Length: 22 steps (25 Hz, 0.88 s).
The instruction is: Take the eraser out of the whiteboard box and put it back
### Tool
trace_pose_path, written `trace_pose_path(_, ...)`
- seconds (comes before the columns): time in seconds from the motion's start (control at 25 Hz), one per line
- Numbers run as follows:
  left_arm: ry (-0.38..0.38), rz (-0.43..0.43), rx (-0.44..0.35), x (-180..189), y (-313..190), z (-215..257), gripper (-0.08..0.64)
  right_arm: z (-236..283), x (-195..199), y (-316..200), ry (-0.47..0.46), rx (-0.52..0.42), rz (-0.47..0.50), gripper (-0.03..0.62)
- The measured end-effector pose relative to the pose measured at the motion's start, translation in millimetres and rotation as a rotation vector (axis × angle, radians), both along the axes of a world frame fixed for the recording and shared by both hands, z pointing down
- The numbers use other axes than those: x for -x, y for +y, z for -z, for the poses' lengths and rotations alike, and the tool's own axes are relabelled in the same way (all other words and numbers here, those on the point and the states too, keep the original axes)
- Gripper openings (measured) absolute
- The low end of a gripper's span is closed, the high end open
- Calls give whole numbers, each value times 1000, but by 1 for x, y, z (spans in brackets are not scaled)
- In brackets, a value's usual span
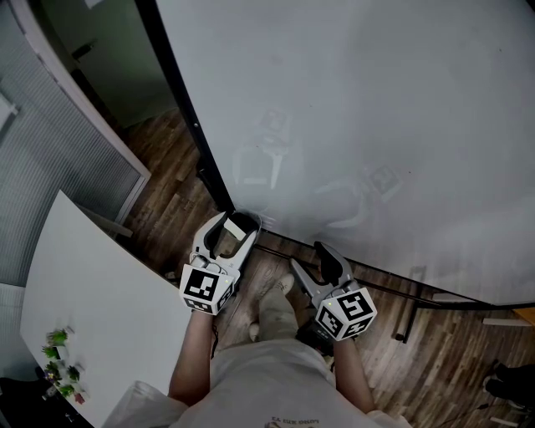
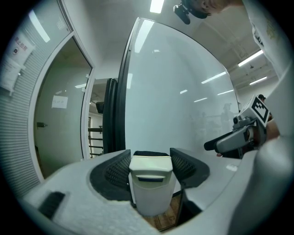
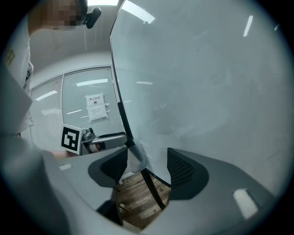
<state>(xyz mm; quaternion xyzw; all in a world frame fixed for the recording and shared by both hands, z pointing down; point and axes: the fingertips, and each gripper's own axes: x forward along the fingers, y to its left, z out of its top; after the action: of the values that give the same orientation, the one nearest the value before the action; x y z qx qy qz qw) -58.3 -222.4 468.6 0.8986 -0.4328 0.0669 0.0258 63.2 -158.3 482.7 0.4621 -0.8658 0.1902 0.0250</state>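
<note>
left claw (image 2: 150, 157) pinches the white eraser (image 2: 150, 186); right claw (image 3: 147, 165) spread, empty. only the left gripper view shows the eraser's dark felt.

Wooden floor (image 1: 171, 213); whiteboard's black frame (image 1: 407, 322) on it

A large whiteboard (image 1: 376, 109) with a black frame (image 1: 182, 109) fills most of the view ahead. It stands on a dark wood-plank floor (image 1: 171, 213), with its black base bars (image 1: 408, 313) resting on the planks. To the left runs a glass partition with closed blinds (image 1: 50, 167) and a paper notice (image 3: 95, 106) stuck on it. A white desk (image 1: 109, 301) stands at lower left, with small green plants (image 1: 60, 368) at its edge. Long ceiling lights (image 2: 156, 5) reflect in the board.
</note>
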Motion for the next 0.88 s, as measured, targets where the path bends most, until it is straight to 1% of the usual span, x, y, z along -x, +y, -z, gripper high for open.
trace_pose_path(0.44, 4, 15, -24, 5, 9, 11, 265, 8, -16, 4, -2, -24, -36, 273)
trace_pose_path(0.88, 16, 30, -64, 11, 21, 30, 265, 19, -10, 17, -10, -48, -31, 272)
